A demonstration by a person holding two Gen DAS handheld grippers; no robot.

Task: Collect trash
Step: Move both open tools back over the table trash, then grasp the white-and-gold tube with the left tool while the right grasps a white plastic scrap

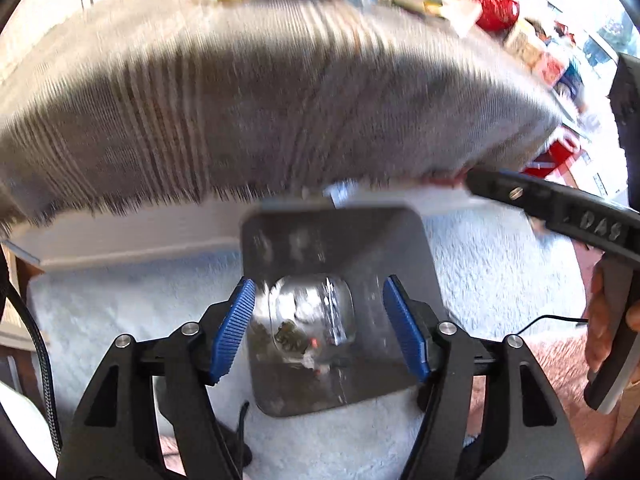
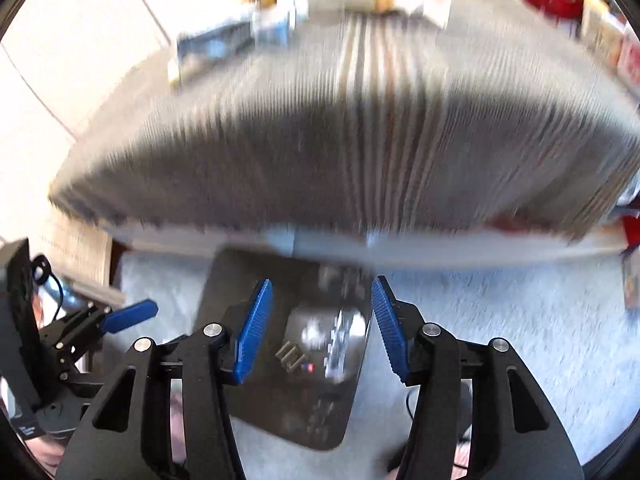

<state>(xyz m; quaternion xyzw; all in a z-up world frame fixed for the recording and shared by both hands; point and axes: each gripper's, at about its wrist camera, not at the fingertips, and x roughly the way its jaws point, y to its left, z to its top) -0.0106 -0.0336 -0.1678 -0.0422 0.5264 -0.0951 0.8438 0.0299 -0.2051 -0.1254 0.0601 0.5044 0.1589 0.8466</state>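
Note:
A dark grey open bin (image 1: 384, 248) stands on the pale carpet below a cloth-covered table; small scraps of trash (image 1: 288, 336) lie at its bottom. It also shows in the right wrist view (image 2: 240, 280), with scraps (image 2: 290, 356) inside. My left gripper (image 1: 320, 328) is open and empty, held above the bin's mouth. My right gripper (image 2: 322, 326) is open and empty, also above the bin. Both views are blurred by motion.
A striped grey tablecloth (image 1: 260, 100) hangs over the table edge just beyond the bin. Boxes, paper and a red object (image 1: 496, 8) crowd the tabletop. The right gripper's body (image 1: 560, 208) is at right; the left gripper's blue finger (image 2: 128, 314) shows at left.

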